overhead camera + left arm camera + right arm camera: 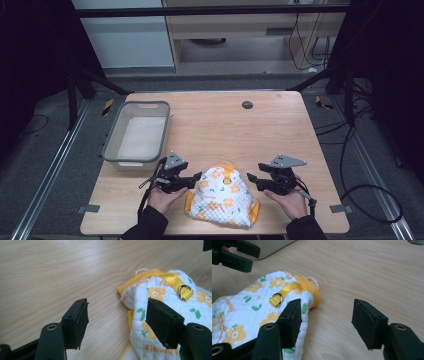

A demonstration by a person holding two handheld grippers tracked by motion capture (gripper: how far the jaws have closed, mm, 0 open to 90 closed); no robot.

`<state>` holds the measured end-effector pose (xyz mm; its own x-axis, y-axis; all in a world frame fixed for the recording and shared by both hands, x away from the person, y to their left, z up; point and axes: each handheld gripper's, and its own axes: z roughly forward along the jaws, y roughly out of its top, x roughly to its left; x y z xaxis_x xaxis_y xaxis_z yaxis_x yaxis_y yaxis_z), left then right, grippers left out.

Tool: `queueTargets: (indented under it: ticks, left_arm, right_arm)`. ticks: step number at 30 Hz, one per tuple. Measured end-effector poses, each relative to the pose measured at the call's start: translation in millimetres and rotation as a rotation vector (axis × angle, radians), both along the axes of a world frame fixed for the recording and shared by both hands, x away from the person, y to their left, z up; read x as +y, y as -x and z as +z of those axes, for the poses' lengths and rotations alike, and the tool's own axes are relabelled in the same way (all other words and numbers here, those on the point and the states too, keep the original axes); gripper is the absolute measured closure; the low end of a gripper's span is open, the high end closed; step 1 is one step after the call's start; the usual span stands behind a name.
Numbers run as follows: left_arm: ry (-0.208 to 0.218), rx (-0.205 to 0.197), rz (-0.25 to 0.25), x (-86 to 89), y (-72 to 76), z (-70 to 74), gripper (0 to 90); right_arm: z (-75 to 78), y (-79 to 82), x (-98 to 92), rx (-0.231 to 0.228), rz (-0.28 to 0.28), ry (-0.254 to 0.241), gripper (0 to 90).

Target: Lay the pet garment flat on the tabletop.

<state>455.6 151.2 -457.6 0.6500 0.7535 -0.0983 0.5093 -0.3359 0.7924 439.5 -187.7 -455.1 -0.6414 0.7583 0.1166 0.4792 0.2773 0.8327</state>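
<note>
1. We see the left gripper with its jaws spread wide and nothing between them; bare wooden table fills the gap.
2. The quilted flower-print garment lies just beyond and partly behind that gripper's right-hand jaw, its yellow ribbed edge reaching toward the gap.
3. The right gripper also has its jaws spread and empty; the garment's edge sits at its left-hand jaw, perhaps touching, though we cannot be sure.
4. A yellow strap with a metal D-ring lies ahead of that left-hand jaw.
5. Open tabletop stretches beyond both pairs of jaws.
6. A grey bin stands well beyond the left gripper, near the table's left edge.
</note>
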Motion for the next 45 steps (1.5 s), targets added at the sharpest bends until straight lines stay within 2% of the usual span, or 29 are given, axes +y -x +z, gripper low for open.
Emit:
queueTargets:
  ticks: [5, 10, 12, 15, 16, 17, 23, 28, 30, 32, 34, 36, 39, 45]
  left_arm:
    - [-0.017, 0.014, -0.03, -7.3, -1.9, -4.4, 33.7]
    - [-0.06, 0.034, -0.056, -17.4, -4.2, -13.8, 33.0]
    - [-0.06, 0.05, -0.067, -19.8, -4.5, -20.0, 32.7]
    - [-0.068, 0.051, -0.076, -20.5, -4.8, -23.0, 33.4]
    - [-0.063, 0.054, -0.078, -20.7, -4.8, -24.5, 34.4]
    - [-0.058, 0.058, -0.078, -20.7, -4.6, -25.3, 34.4]
    - [-0.065, 0.084, -0.11, -23.9, -3.7, -30.6, 46.4]
    - [-0.051, 0.133, -0.139, -28.5, -4.0, -37.0, 60.1]
    - [-0.044, 0.145, -0.136, -29.6, -3.7, -38.8, 63.5]
    - [-0.048, 0.145, -0.137, -30.6, -3.3, -39.2, 67.1]
    - [-0.04, 0.163, -0.129, -30.3, -3.7, -38.8, 71.6]
    - [-0.042, 0.166, -0.133, -30.6, -3.3, -38.6, 73.4]
    - [-0.05, 0.156, -0.135, -32.2, -1.7, -37.5, 79.6]
    - [-0.023, 0.131, -0.13, -30.0, 1.8, -31.8, 83.3]
  right_arm:
    - [-5.6, 0.4, 6.7, 0.023, 0.033, 0.001, 41.4]
    - [-12.0, 0.5, 12.7, 0.054, 0.058, -0.003, 42.1]
    - [-16.2, -0.1, 15.8, 0.073, 0.068, 0.005, 42.5]
    - [-19.2, 0.1, 19.0, 0.081, 0.08, 0.016, 42.9]
    - [-22.4, 0.3, 22.1, 0.101, 0.091, 0.023, 43.7]
    - [-22.4, 0.3, 22.1, 0.101, 0.091, 0.023, 43.7]
    - [-30.0, -2.1, 26.3, 0.136, 0.112, 0.025, 49.7]
    - [-36.0, -5.0, 28.7, 0.171, 0.132, 0.021, 56.4]
    - [-37.0, -6.0, 29.1, 0.174, 0.138, 0.02, 57.7]
    - [-38.5, -7.4, 30.7, 0.182, 0.147, 0.018, 62.2]
    - [-40.0, -8.6, 33.0, 0.2, 0.152, 0.019, 68.2]
    - [-40.2, -9.1, 33.5, 0.207, 0.154, 0.021, 70.5]
    - [-39.2, -8.6, 36.1, 0.222, 0.163, 0.016, 82.5]
    - [-34.9, -7.1, 34.7, 0.214, 0.164, 0.013, 86.8]
